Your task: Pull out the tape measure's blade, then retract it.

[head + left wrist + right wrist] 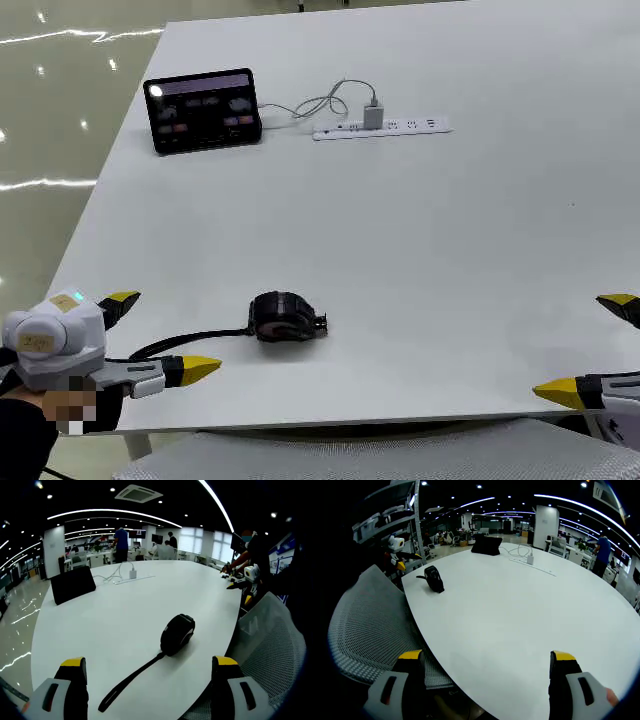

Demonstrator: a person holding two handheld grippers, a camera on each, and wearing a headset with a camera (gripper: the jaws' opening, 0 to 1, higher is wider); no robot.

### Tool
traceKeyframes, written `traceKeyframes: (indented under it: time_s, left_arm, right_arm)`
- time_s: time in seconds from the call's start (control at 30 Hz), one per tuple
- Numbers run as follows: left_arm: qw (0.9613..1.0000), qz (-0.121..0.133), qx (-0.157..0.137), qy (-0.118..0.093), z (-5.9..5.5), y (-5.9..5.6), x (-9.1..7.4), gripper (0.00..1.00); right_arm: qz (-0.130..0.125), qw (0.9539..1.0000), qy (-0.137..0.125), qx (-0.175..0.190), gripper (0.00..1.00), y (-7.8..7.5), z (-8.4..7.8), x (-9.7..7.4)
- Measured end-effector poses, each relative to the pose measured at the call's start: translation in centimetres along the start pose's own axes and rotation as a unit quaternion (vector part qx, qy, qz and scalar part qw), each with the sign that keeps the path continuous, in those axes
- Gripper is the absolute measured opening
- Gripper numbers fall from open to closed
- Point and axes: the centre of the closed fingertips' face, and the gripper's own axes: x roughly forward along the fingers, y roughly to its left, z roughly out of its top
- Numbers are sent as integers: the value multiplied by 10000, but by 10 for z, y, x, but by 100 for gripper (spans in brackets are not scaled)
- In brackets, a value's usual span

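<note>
A black tape measure lies on the white table near its front edge, with a black wrist strap trailing to the left. My left gripper is open at the table's front left, its yellow-tipped jaws on either side of the strap's end, a short way from the tape measure. My right gripper is open at the front right edge, far from the tape measure, with nothing between its jaws. The blade is not seen out of the case.
A black tablet-like screen stands at the back left. A white power strip with a plugged charger and cable lies behind it to the right. A grey mesh chair sits under the front edge.
</note>
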Motion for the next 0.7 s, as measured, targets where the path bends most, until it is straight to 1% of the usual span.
traceKeyframes:
  time_s: [0.03, 0.1, 0.2, 0.27, 0.47, 0.5, 0.53, 0.63, 0.67, 0.7]
  left_arm:
    - [10000, -3, 31, -13, 0, 0, 0, 100]
    - [10000, -54, -2, -20, 1, -2, 0, 100]
    - [10000, -16, 70, -48, 2, 0, -1, 100]
    - [10000, -10, 57, -70, 3, 1, -1, 100]
    - [10000, 26, 77, -50, 5, 4, -1, 100]
    - [10000, 27, 72, -29, 4, 5, -1, 100]
    - [9999, 25, 103, 36, 3, 5, 0, 100]
    - [9992, -90, 330, 222, 0, 1, 3, 100]
    - [9988, -65, 409, 262, 0, 2, 5, 100]
    - [9981, -51, 511, 335, 0, 3, 7, 100]
  right_arm:
    - [-12, 10000, -11, 4, 100, 0, 0, 0]
    - [-17, 10000, -5, 14, 100, -1, -1, 0]
    - [-18, 10000, -7, 19, 100, 0, -1, 0]
    - [-21, 10000, 3, 6, 100, -1, -1, 0]
    - [-37, 10000, -23, -2, 100, -2, 1, 0]
    - [-44, 10000, -27, -19, 100, -2, 1, 0]
    - [-35, 10000, -45, -34, 100, -2, 2, 0]
    - [-44, 9999, -55, -81, 100, -3, 5, 1]
    - [-27, 9999, -40, -90, 100, -3, 6, 2]
    - [40, 9999, -98, -117, 100, -2, 10, 2]
